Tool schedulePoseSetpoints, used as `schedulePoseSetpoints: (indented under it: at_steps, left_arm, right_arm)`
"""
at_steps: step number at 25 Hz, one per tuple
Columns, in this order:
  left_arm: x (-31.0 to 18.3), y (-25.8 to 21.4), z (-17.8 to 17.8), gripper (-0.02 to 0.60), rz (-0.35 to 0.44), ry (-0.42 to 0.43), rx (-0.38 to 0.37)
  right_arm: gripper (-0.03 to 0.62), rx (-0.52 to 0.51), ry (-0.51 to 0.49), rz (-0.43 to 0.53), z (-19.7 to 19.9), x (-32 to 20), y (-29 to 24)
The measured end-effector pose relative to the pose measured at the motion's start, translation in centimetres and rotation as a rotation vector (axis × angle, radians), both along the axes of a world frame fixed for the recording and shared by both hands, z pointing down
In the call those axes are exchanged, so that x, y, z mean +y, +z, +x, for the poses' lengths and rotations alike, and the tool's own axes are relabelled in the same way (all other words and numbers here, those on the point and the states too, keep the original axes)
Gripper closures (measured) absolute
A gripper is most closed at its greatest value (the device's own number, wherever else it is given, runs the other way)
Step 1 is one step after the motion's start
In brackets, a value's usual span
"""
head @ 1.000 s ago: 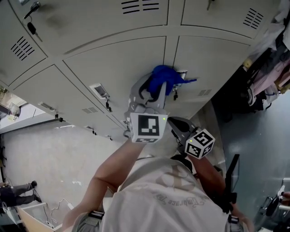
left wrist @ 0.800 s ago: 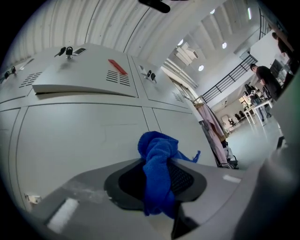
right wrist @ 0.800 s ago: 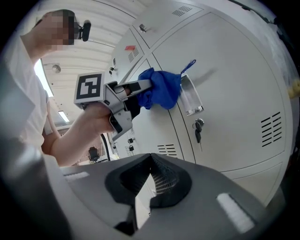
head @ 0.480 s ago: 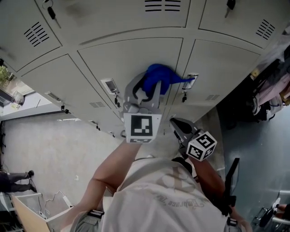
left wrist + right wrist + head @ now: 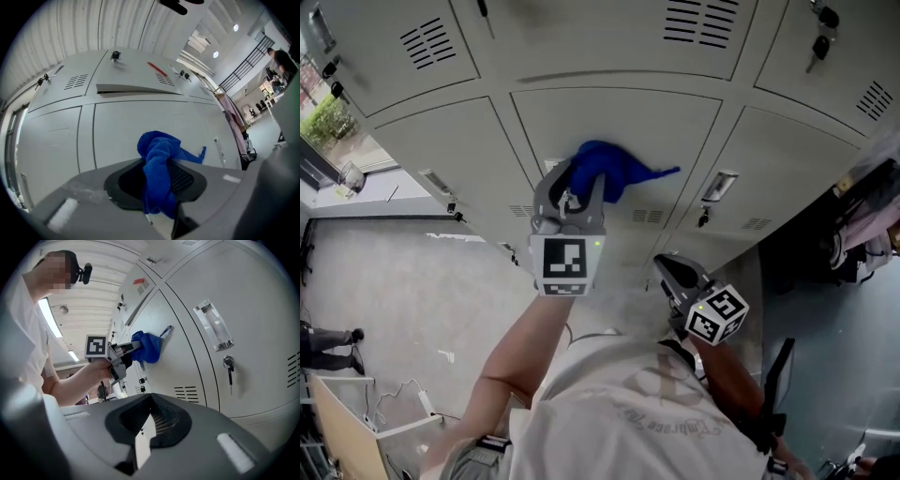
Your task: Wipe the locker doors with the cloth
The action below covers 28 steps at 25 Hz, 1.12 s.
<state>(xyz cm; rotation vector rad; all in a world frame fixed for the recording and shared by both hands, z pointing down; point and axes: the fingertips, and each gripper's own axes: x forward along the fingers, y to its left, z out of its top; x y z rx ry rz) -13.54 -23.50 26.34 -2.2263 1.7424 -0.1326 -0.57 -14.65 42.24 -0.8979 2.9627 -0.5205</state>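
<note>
A blue cloth (image 5: 605,167) is bunched against a grey locker door (image 5: 666,141), near the door's middle. My left gripper (image 5: 579,180) is shut on the cloth and presses it to the door; a loose corner points right. In the left gripper view the blue cloth (image 5: 159,171) fills the gap between the pads, with the locker door (image 5: 117,131) behind it. My right gripper (image 5: 668,266) hangs lower and to the right, away from the lockers, shut on nothing. The right gripper view shows the cloth (image 5: 148,347) and left gripper (image 5: 127,351) from the side.
A recessed handle (image 5: 718,185) and a key (image 5: 703,217) in its lock sit on the neighbouring door to the right. Clothes (image 5: 872,220) hang at the far right. A person (image 5: 326,343) stands on the floor at lower left, near a box (image 5: 352,431).
My left gripper has carried the cloth leftward, from the seam beside the handle to the middle of the door. The right gripper has stayed low.
</note>
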Motion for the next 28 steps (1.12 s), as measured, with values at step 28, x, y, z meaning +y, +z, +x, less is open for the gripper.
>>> schedulePoseSetpoints:
  at_steps: [28]
  left_arm:
    - [0.9, 0.7, -8.5, 0.443, -0.023, -0.077, 0.136]
  right_arm:
    - [0.586, 0.012, -0.066, 0.087, -3.0, -0.7, -2.9]
